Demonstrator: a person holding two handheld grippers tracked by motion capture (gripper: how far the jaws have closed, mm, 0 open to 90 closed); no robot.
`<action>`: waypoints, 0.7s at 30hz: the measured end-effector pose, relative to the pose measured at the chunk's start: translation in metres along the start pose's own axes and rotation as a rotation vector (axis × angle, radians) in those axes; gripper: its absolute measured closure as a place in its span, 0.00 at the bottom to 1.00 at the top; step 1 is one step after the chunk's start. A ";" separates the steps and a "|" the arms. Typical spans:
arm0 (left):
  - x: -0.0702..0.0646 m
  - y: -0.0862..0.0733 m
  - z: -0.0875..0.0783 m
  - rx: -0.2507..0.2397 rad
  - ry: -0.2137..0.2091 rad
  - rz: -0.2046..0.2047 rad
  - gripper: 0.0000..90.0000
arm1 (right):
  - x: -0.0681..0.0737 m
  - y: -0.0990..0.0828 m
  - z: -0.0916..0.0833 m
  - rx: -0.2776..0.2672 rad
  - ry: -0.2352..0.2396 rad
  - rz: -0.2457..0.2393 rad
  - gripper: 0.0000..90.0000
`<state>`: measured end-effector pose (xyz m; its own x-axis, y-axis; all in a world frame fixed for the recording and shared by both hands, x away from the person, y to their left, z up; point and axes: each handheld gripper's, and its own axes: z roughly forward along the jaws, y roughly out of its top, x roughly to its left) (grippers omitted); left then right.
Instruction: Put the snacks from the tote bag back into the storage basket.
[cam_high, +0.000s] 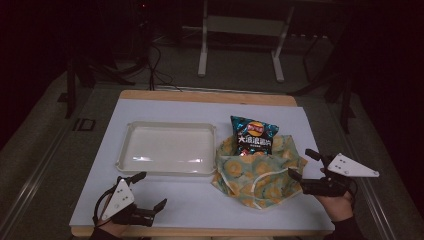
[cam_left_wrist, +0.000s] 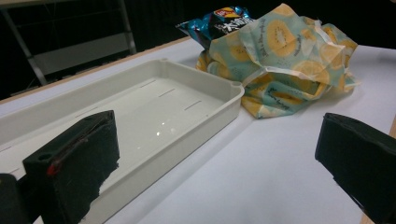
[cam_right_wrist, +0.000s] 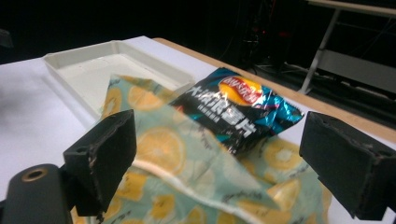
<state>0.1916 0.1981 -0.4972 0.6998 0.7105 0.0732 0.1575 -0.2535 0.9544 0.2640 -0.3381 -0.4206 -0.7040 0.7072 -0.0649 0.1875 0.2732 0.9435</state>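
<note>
Hovering low at near edge of table (cam_high: 165, 210): L gripper (cam_high: 148, 190), jaws spread wide, nothing held, just in front of empty white tray (cam_high: 127, 150). R gripper (cam_high: 302, 163) likewise agape, empty, at right edge of lemon-print cloth bag (cam_high: 250, 175). Chip packet (cam_high: 252, 134) sticks half out of bag mouth, far side, beside tray. Probably staged for pulling packet out w/ R, tray as drop spot.
</note>
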 end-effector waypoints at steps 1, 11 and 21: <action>0.000 0.000 0.000 0.000 -0.001 -0.003 0.00 | -0.001 0.002 0.001 -0.002 0.004 0.000 0.12; 0.001 -0.001 0.001 0.007 -0.003 -0.009 0.00 | -0.015 0.024 0.011 -0.024 -0.009 0.011 0.12; 0.001 -0.001 0.002 0.010 -0.006 -0.007 0.00 | -0.029 0.039 0.023 -0.031 -0.022 0.011 0.14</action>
<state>0.1933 0.1980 -0.4987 0.7030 0.7083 0.0644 0.1693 -0.2546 0.9521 0.3077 -0.3327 -0.3897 -0.6865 0.7246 -0.0614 0.1738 0.2455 0.9537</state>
